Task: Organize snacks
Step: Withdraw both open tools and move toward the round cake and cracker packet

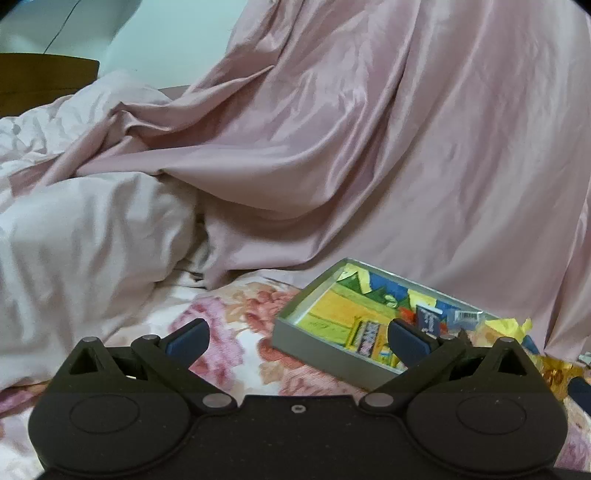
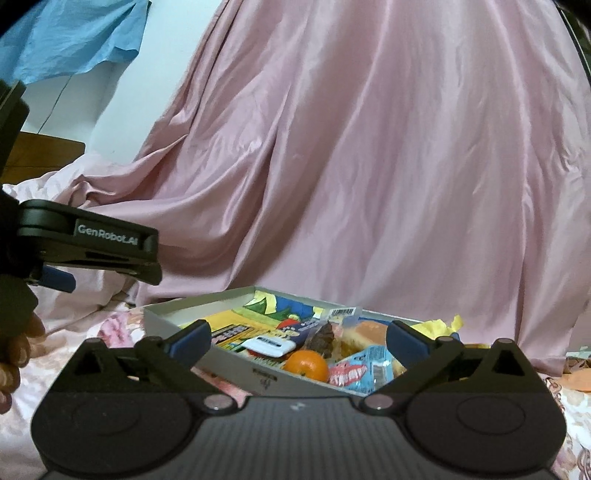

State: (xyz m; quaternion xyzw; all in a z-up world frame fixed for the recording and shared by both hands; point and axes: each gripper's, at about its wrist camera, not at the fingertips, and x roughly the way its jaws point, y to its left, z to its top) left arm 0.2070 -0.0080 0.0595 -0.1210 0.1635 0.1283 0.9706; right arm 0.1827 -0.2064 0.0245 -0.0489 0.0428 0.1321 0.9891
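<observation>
A shallow grey box (image 2: 236,373) with a colourful printed floor lies on the flowered bedsheet and holds several snacks. In the right wrist view I see an orange (image 2: 306,364), a white packet (image 2: 269,346), a brown-wrapped snack (image 2: 322,336), a bun (image 2: 365,328) and a blue packet (image 2: 364,371). My right gripper (image 2: 297,341) stands open just in front of the box, nothing between its pads. In the left wrist view the box (image 1: 314,345) lies ahead to the right. My left gripper (image 1: 297,338) is open and holds nothing; its body (image 2: 92,247) shows at the left of the right wrist view.
Pink satin fabric (image 1: 369,129) hangs behind the box. A crumpled pale duvet (image 1: 74,240) lies at the left. Yellow wrappers (image 1: 509,326) and gold ones (image 1: 557,369) lie right of the box. A person's hand (image 2: 14,350) holds the left gripper. Blue cloth (image 2: 74,33) hangs top left.
</observation>
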